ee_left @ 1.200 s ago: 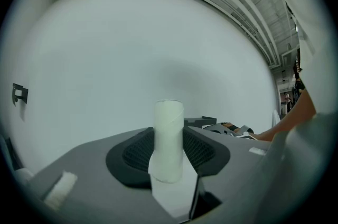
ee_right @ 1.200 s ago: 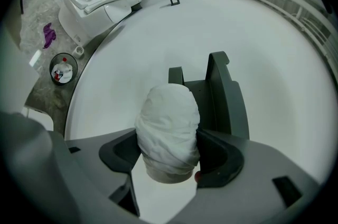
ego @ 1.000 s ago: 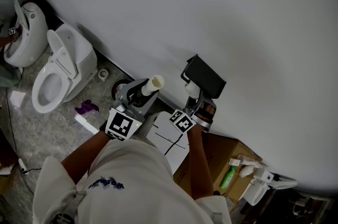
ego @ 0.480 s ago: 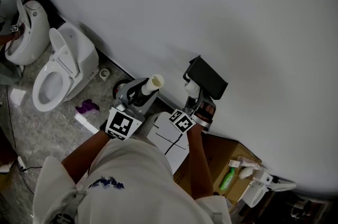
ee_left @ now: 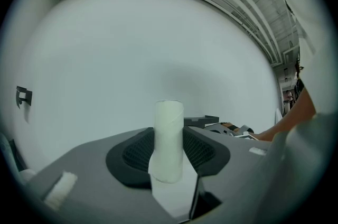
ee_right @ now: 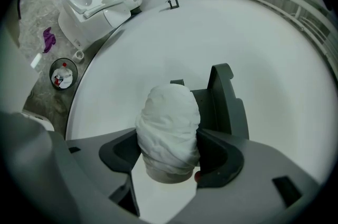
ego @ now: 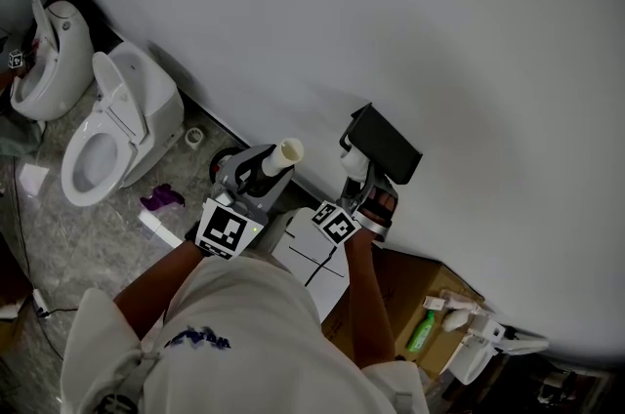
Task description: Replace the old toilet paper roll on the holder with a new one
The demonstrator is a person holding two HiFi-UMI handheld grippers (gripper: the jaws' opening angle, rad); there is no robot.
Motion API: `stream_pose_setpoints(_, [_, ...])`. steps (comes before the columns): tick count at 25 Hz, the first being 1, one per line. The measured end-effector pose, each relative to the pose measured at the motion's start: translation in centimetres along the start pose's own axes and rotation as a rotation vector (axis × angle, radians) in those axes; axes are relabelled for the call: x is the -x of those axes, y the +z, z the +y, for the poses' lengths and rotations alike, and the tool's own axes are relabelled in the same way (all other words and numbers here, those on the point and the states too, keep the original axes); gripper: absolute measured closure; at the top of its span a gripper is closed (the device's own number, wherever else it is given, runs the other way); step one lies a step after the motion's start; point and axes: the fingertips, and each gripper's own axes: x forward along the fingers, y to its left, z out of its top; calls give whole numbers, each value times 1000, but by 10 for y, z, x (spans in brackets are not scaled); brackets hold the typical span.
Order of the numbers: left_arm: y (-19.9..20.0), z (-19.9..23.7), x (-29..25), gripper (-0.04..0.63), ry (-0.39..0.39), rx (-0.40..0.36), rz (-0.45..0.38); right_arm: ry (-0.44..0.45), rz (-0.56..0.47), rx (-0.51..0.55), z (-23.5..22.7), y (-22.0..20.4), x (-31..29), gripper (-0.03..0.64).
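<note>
My left gripper (ee_left: 168, 151) is shut on an empty cardboard core (ee_left: 168, 138), a pale bare tube that stands upright between the jaws; in the head view the core (ego: 282, 155) sticks out of the left gripper (ego: 264, 170). My right gripper (ee_right: 170, 157) is shut on a full white paper roll (ee_right: 169, 130) with a crumpled wrap. Right behind this roll is the dark wall holder (ee_right: 222, 104), with its lid raised. In the head view the right gripper (ego: 359, 180) sits just under the black holder (ego: 384, 144) on the white wall.
Two white toilets (ego: 112, 124) stand along the wall at the left, with a small bin (ee_right: 63, 74) and a purple cloth (ego: 161, 199) on the stone floor. An open cardboard box (ego: 415, 297) with a green bottle (ego: 420, 329) sits at lower right. White sheets (ego: 311, 256) lie below the grippers.
</note>
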Motion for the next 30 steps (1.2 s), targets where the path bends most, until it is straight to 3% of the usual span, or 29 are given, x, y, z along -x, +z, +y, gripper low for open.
stream_pose_setpoints(30, [3, -6, -6, 419, -14, -12, 7, -3, -47, 42, 1, 21, -3, 305])
